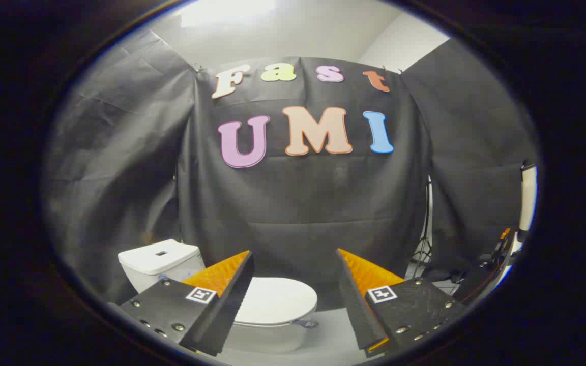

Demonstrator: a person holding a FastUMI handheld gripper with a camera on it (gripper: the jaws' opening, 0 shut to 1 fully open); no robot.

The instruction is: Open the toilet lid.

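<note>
Standing on the floor (333, 330) against the black cloth wall (298, 213), the toilet (267, 325) is low and beyond the gripper (295, 274), whose two fingers are spread wide apart and grasp nothing. Its lid (275, 300) is down, lying flat on the bowl, and shows between the fingers, a little nearer to the left one. The cistern (160, 262) rises behind it, past the left finger.

I judge the lid to be hard, smooth plastic: stiff, rather light, and slippery for a pinch. It should turn on hinges at the cistern end, so it will swing up and not lift off. The best place to take it seems the rounded front rim, the end farthest from the cistern, where the leverage is greatest; a finger under this rim may work better than squeezing.

The long axis of the lid runs from the cistern to the rounded front, which points away from the cistern, toward the right finger side of the floor. The hinges themselves I cannot make out.
</note>
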